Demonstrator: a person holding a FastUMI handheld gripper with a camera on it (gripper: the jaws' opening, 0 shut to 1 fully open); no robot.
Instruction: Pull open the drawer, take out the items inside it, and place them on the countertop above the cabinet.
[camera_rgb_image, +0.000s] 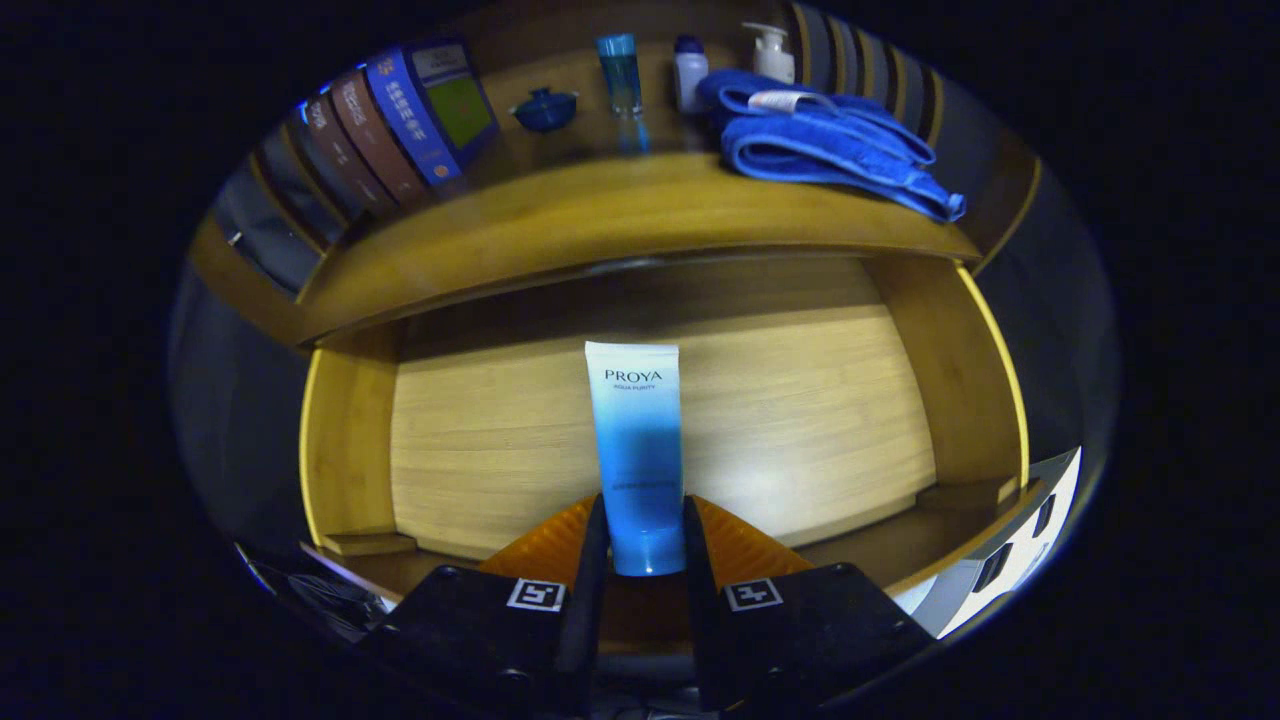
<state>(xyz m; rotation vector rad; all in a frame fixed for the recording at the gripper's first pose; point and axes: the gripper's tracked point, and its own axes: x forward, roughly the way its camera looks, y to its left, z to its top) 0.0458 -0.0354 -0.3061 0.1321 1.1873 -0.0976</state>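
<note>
Between fingers: tube (637, 450), cap end nearest, both sides pressed.
Gripper (640, 545): jaws clamped on tube, above open drawer (350, 440).
Drawer floor: bare wood beyond tube.
Countertop (600, 215): over drawer's rear.
On countertop: books (400, 120), small lidded pot (545, 108), bottles (622, 75), pump bottle (772, 50), folded blue towel (830, 140).

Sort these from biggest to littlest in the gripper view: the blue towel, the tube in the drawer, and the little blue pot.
1. Blue towel and tube look similar; the tube sits nearer, between the gripper fingers, so unsure.
2. Little blue pot, clearly smallest.
</note>
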